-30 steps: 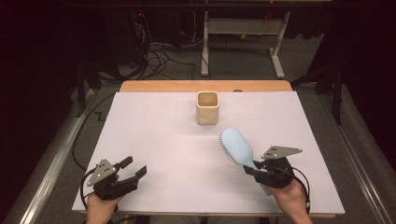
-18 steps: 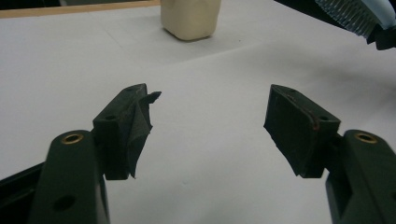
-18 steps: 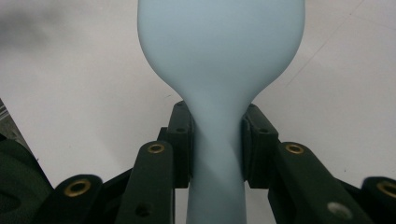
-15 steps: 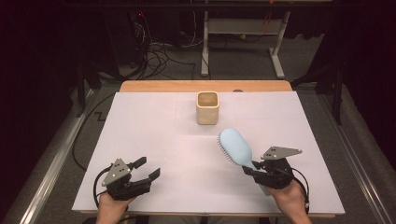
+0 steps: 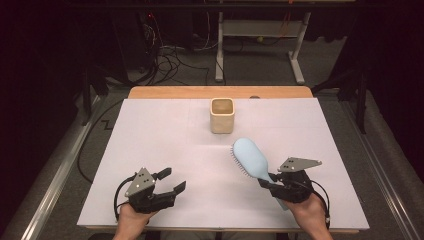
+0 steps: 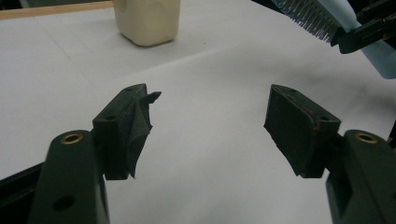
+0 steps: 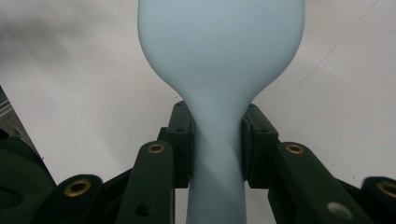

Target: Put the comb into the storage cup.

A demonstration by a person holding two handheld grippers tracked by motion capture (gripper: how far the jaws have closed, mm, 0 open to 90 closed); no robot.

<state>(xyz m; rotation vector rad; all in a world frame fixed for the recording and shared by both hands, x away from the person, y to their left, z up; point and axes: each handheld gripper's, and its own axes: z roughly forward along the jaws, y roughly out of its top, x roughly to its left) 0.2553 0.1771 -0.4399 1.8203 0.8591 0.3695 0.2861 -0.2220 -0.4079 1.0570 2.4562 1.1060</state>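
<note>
Plastic hairbrush, light, stiff and smooth, is pinched at its narrow neck by the right gripper, head raised above the white table near the cream cup; slipping is judged likely there. Since a second ago, the left gripper, jaws spread, has been shifted rightward.

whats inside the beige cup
Nothing shows inside the beige cup: from the high view only its upper inner walls are seen. The bottom is hidden by the near wall, so something small there cannot be ruled out.
</note>
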